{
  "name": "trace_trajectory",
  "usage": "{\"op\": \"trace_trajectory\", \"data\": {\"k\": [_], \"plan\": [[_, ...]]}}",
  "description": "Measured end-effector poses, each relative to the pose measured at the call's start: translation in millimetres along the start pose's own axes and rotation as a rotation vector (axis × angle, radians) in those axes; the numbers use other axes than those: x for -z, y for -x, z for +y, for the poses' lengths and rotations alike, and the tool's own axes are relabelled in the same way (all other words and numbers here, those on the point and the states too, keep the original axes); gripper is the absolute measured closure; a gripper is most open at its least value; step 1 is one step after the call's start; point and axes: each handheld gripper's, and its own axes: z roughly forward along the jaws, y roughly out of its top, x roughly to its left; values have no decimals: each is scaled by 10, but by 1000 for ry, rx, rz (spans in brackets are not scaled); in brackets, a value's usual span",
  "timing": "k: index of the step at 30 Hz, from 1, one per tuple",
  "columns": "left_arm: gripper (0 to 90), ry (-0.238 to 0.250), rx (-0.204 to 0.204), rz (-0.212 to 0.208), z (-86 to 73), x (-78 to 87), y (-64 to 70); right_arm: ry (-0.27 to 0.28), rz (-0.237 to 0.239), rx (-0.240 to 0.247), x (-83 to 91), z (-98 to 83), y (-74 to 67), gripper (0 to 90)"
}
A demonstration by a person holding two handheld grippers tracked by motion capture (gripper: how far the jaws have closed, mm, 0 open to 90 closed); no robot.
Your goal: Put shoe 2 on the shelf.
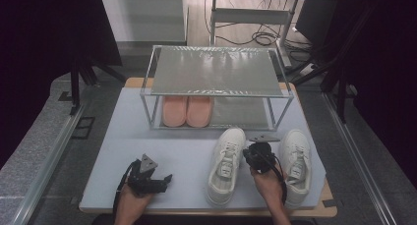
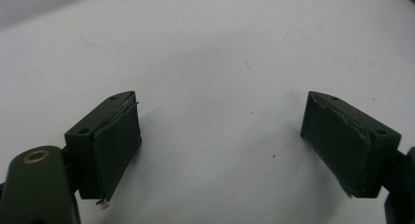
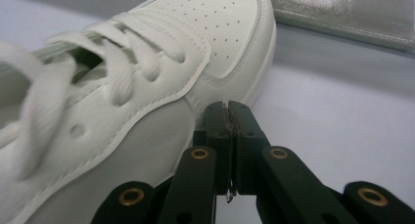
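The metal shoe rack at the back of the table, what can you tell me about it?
The silvery two-tier metal shoe rack stands upright at the far side of the pale grey table. It has a thin frame of four corner posts and two flat, shiny perforated-looking shelves. The top shelf is bare. On the left half of the bottom shelf lies a pair of salmon-pink slippers, side by side; the right half is free. Two white sneakers sit on the table just in front of it, apart from it.

Lab: rig frame (image 1: pixel 74 87), floor cables (image 1: pixel 263 37)
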Motion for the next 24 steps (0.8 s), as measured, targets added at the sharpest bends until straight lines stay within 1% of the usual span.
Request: {"op": "trace_trajectory", "data": {"k": [2,4,6,11,14,18,20,24], "plan": [[148,0,0,0,0,0,0,2,14,0,-17,13,9,897],[148,0,0,0,0,0,0,4,28,12,-39,29,-6,899],[148,0,0,0,0,0,0,5,56,18,-60,49,-33,899],[148,0,1,0,0,0,0,7,119,57,-127,108,-175,899],[148,0,0,0,0,0,1,6,144,73,-154,128,-246,899],[149,0,0,0,-1,0,1,2,181,106,-166,112,-343,899],[149,0,0,1,-1,0,1,-2,210,119,-164,102,-384,899],[149,0,-1,1,-1,0,1,-8,241,141,-185,130,-467,899]]}}
